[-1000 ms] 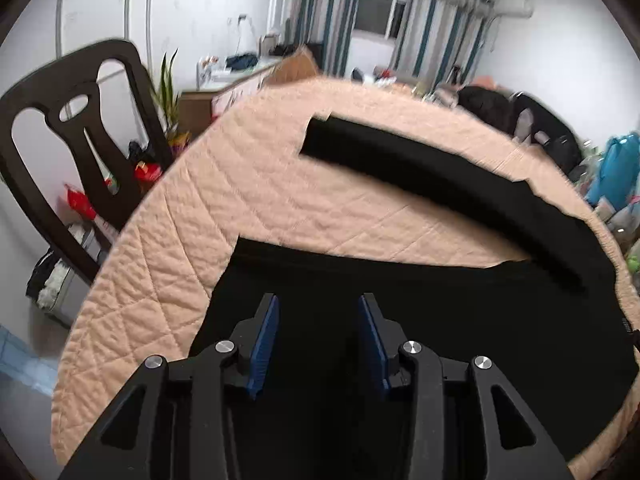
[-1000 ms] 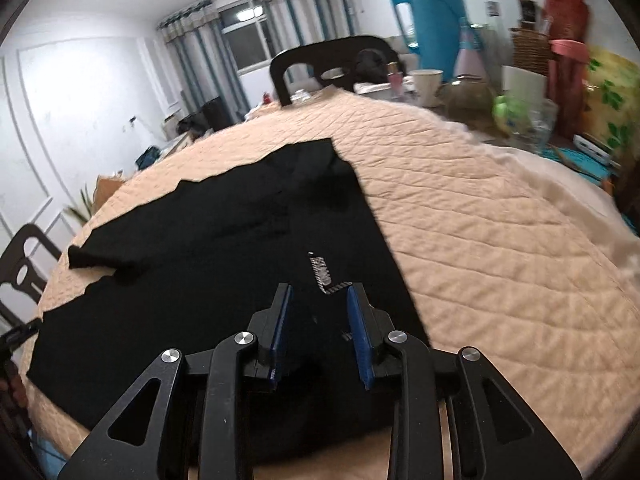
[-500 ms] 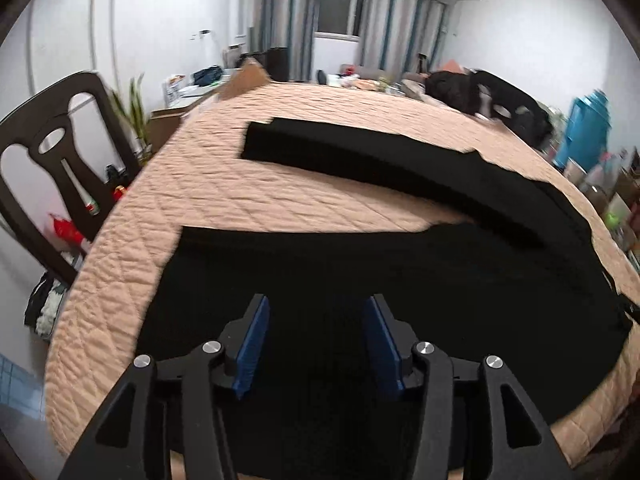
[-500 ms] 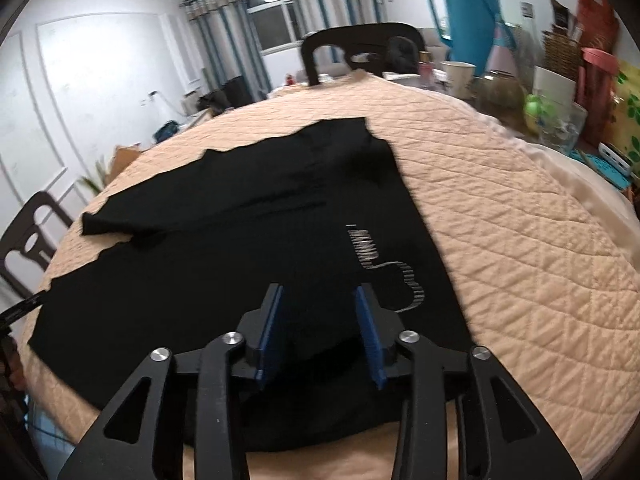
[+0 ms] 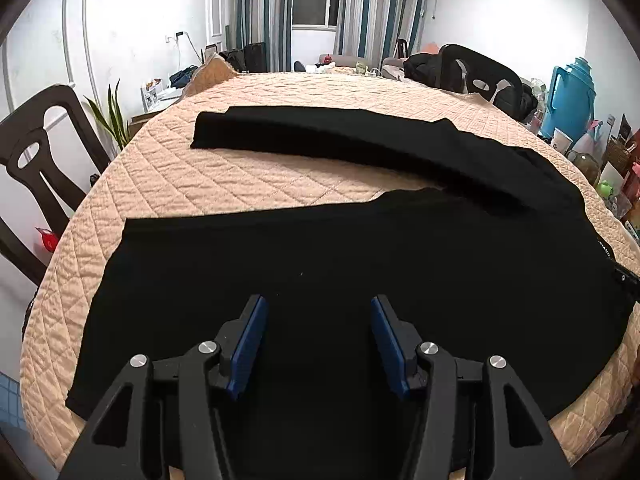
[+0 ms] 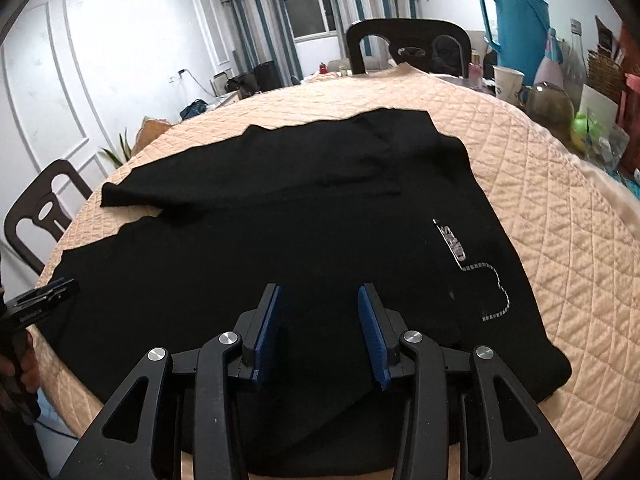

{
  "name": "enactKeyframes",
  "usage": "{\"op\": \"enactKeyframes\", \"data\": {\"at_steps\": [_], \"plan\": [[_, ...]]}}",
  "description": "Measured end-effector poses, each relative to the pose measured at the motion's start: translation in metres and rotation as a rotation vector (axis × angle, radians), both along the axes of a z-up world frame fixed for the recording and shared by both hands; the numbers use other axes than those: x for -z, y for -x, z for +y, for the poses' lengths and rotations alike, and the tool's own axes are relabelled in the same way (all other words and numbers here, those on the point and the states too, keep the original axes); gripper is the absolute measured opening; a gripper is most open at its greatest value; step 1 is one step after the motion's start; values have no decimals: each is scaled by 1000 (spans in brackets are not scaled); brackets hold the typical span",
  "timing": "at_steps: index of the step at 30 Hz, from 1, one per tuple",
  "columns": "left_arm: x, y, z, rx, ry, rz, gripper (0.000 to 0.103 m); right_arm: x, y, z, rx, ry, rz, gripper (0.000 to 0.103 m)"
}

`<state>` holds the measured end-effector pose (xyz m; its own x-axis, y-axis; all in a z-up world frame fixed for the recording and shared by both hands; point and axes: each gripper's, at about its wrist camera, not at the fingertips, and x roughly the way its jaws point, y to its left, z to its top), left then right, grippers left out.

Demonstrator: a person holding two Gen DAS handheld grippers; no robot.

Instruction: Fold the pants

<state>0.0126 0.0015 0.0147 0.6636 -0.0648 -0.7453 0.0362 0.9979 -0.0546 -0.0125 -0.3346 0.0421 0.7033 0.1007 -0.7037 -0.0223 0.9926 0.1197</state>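
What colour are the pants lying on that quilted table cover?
The pants are plain black, with a small pale printed logo near one end. The right wrist view shows it best.

Black pants (image 5: 360,264) spread flat on quilted peach table cover (image 5: 248,176). Legs splayed apart. Silver lettering near waist.

The pants (image 5: 360,272) lie spread on the counter (image 5: 240,176), one leg nearer, the other behind it. Chairs (image 5: 36,168) stand at the counter's left and far edges; a thermos (image 6: 516,28) stands far right.
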Motion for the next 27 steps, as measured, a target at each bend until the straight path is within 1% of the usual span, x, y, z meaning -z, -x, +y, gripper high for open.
{"op": "enactKeyframes", "data": {"at_steps": [7,12,15,16,17,21,25,27], "plan": [[-7,-6,-9,32,-27,-11,57,-5,-10,13,-44,3,-5,41],[-12,-18,-13,50,-67,-18,57,-10,-24,20,-82,15,2,41],[-16,-30,-11,56,-63,-10,57,-14,-36,23,-103,32,7,42],[-18,-35,-11,64,-64,-7,57,-16,-42,24,-112,39,9,43],[-21,-41,-11,75,-67,-7,57,-17,-47,25,-119,45,13,46],[-42,-70,-10,92,-75,-46,57,-22,-81,24,-143,57,47,47],[-58,-106,-7,68,-74,-105,63,-24,-121,17,-137,57,70,47],[-58,-128,-7,79,-68,-94,66,-23,-138,14,-125,72,80,47]]}}
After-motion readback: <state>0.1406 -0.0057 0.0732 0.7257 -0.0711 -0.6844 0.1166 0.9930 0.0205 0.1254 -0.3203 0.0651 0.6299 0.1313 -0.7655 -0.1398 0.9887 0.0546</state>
